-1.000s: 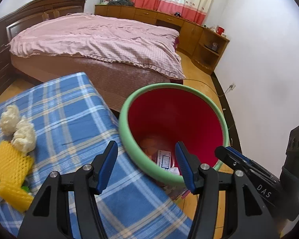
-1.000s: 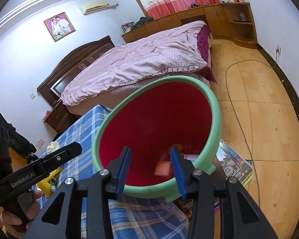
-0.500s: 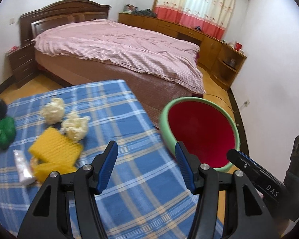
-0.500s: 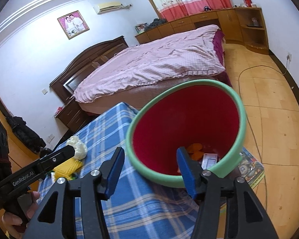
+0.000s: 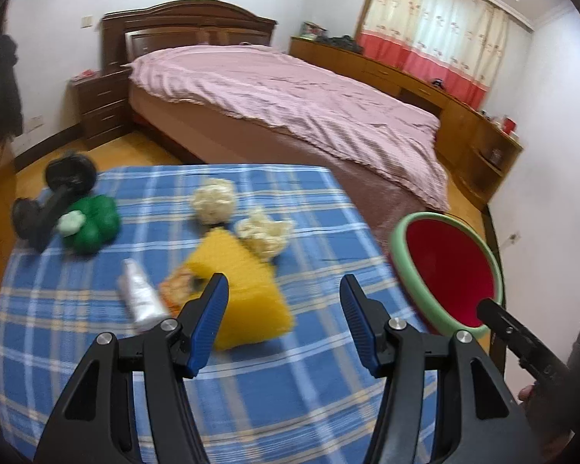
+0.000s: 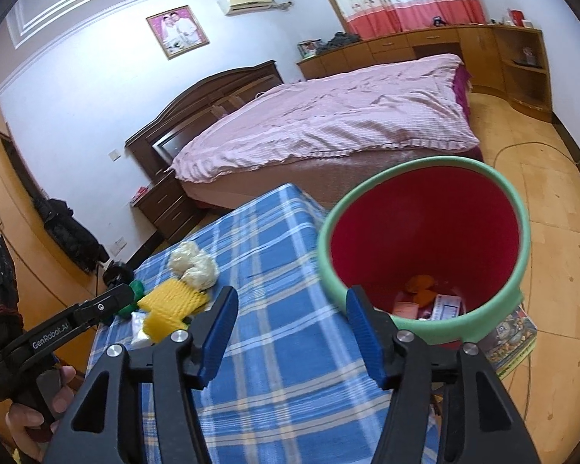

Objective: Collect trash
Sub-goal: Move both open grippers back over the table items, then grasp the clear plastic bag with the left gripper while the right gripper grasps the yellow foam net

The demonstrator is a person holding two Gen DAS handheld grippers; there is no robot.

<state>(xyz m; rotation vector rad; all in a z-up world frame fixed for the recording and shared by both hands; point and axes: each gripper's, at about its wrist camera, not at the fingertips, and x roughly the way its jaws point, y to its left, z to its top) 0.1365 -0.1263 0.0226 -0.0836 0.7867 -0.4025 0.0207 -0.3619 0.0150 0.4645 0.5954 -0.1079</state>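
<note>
- The trash is lying in a loose cluster on the checked cloth of the worktop (image 5: 297,406): a yellow foam net (image 5: 243,286), two crumpled paper wads (image 5: 214,201), a small white tube (image 5: 139,294) and an orange wrapper (image 5: 176,288), all close enough to be taken one after another.
- The left gripper (image 5: 284,319) is hanging over that cluster with its jaws apart and nothing between them, pointing down at the foam net, probably lining up the next pick.
- The right gripper (image 6: 292,330) is hovering near the bin (image 6: 518,232); its jaws have just been opening and are holding nothing.
- The bin, green-rimmed and red inside, is standing just past the worktop's edge, so drops are needing only a short carry; several scraps are lying at its bottom.
- A green toy (image 5: 92,224) and a black dumbbell (image 5: 54,201) are sitting at the far corner, likely not trash.
- A pink-covered bed (image 5: 290,108) is filling the room behind.
</note>
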